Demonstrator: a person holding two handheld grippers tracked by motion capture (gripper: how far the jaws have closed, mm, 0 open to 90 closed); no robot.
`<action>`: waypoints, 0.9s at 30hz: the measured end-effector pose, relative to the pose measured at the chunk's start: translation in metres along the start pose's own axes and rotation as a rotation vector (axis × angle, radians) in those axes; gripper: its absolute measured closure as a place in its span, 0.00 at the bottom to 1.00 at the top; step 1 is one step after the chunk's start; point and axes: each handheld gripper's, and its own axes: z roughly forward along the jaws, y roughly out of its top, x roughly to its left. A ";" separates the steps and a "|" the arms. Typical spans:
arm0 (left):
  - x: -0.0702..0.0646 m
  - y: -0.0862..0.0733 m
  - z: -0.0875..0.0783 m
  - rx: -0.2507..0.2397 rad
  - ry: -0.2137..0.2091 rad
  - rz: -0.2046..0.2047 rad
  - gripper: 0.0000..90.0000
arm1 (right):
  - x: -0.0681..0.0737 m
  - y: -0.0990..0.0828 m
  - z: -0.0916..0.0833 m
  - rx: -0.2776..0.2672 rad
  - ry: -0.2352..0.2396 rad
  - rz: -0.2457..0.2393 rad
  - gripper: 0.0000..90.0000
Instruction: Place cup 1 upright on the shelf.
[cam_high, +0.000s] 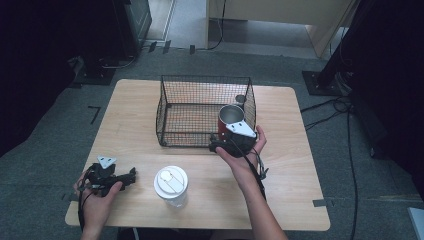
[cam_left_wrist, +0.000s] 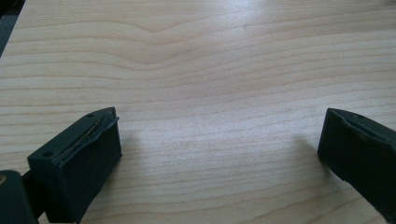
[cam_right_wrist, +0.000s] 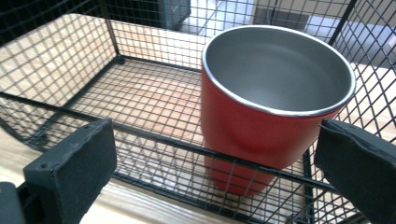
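My right gripper (cam_high: 239, 136) hangs at the near right corner of the wire basket (cam_high: 172, 107), its jaws spread wide with nothing between them. In the right gripper view (cam_right_wrist: 215, 172) the red cup (cam_right_wrist: 261, 116) stands just beyond those jaws, upright inside the basket's near right corner, its steel inside bare and its rim above the near wall's top wire. I cannot tell whether the pads touch the mesh. My left gripper (cam_high: 116, 179) rests low over the near left part of the wooden table (cam_high: 135, 110), jaws likewise wide apart over bare wood (cam_left_wrist: 219, 154). Between my hands, near the table's near edge, stands a white lidded cup (cam_high: 171, 185), apart from both grippers.
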 end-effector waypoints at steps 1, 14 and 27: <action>0.000 0.000 0.000 0.000 0.000 0.000 0.00 | 0.001 0.000 -0.002 -0.005 0.002 0.002 0.00; 0.000 0.000 0.000 0.000 0.000 -0.001 0.00 | 0.010 -0.013 -0.024 -0.009 0.051 0.016 0.00; 0.000 0.000 0.000 0.001 -0.001 0.001 0.00 | 0.012 -0.036 -0.042 0.011 0.087 -0.001 0.00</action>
